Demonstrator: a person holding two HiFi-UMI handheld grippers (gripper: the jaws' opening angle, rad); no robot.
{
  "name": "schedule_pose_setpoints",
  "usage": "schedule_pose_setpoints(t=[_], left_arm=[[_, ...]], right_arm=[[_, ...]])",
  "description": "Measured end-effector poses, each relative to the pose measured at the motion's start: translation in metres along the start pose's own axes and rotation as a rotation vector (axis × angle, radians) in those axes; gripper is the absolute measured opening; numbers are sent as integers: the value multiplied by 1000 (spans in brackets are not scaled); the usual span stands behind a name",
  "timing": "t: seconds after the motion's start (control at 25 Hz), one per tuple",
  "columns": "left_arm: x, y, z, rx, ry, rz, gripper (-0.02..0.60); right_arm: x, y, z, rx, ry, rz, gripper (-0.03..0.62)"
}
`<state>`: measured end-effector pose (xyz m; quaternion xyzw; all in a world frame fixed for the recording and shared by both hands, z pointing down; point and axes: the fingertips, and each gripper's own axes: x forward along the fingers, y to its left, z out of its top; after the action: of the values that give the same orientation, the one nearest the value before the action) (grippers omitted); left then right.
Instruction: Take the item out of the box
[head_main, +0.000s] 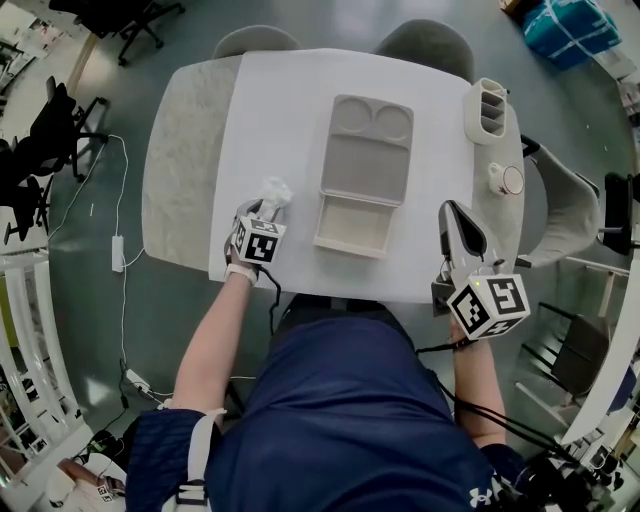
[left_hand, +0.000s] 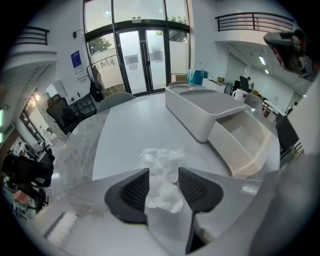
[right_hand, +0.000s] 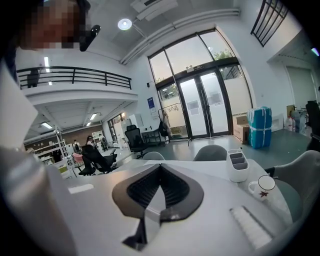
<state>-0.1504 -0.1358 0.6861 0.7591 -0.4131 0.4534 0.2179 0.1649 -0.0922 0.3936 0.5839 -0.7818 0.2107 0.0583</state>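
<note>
Head view: an open white box (head_main: 362, 165) lies in the middle of the pale worktop (head_main: 270, 110), its lower tray empty. A crumpled white wad (head_main: 276, 190) sits on the worktop just left of the box, at the tip of the left tongs (head_main: 268, 206). The right tongs (head_main: 452, 214) hang right of the box, apart from it. A slotted holder (head_main: 487, 108) and a mug (head_main: 506, 180) stand further right of the box.

Left gripper view: the left tongs (left_hand: 163, 173) are released, with the wad (left_hand: 161, 158) lying loose between the pads. The box (left_hand: 210, 117) is up and to the right.

Right gripper view: the right tongs (right_hand: 160, 168) are clenched on nothing. The holder (right_hand: 238, 165) and the mug (right_hand: 263, 186) stand beyond them.
</note>
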Motion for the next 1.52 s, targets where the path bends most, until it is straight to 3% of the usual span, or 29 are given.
schedule_pose_setpoints(t=[0.2, 0.64, 0.84, 1.0, 1.12, 1.24, 1.52], left_arm=[[-48, 6, 23, -65, -118, 27, 192], [-235, 7, 133, -136, -600, 86, 189], [-320, -10, 175, -110, -835, 89, 101], [-372, -23, 194, -57, -958, 110, 49], [-397, -34, 204, -11, -1023, 102, 2], [-406, -47, 210, 9, -1053, 73, 2], [-389, -61, 207, -49, -1032, 17, 2]], right_arm=[[6, 5, 6, -14, -11, 39, 3], [6, 28, 42, -74, -127, 81, 3], [2, 42, 56, -93, -158, 107, 2], [-9, 53, 73, -109, -209, 124, 2], [-20, 59, 86, -135, -244, 121, 2], [-31, 61, 96, -155, -277, 109, 2], [-62, 71, 114, -202, -401, 115, 2]])
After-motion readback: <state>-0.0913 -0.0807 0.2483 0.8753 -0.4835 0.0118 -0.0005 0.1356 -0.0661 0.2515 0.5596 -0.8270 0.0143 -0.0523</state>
